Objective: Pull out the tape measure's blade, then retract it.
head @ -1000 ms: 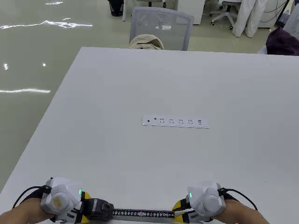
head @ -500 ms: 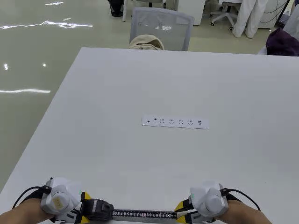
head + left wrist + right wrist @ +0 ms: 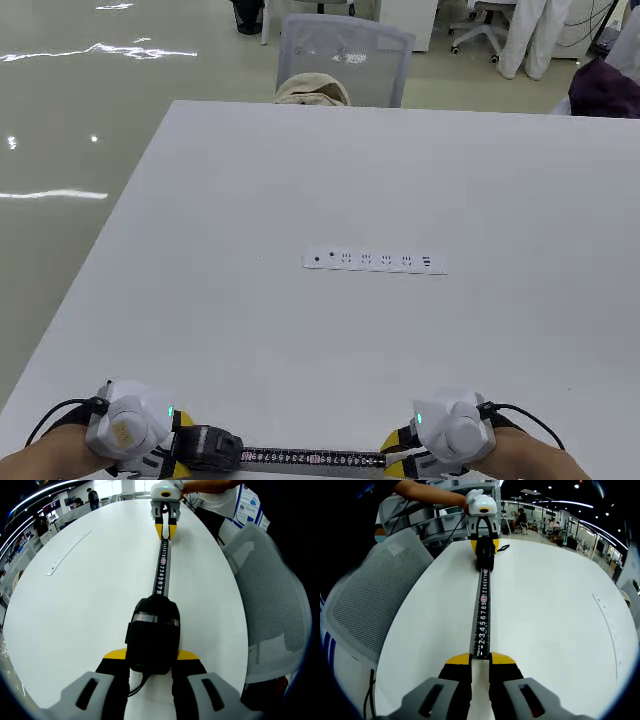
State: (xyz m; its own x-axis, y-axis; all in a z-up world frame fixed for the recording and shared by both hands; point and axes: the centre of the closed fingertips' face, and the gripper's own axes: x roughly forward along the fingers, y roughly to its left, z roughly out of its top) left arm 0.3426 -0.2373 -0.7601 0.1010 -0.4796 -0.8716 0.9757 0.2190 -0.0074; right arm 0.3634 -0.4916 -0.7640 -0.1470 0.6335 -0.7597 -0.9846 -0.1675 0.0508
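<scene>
Rightward went the right tongs [image 3: 393, 462] since the earlier frame, and more blade [image 3: 312, 459] showed outside the case.
Right tongs were clamped on the blade's tip, while the left tongs [image 3: 152, 655] were clamped on the black tape measure case [image 3: 152, 632], one jaw against each side. Between them the blade ran straight, numbers up, along the near edge of the white counter [image 3: 350, 180], with the case toward the near left corner. Farther in, near the counter's middle, a white power strip [image 3: 374, 261] lay parallel to the blade and well apart from it. Beyond the far edge stood a grey mesh chair [image 3: 345, 55].
</scene>
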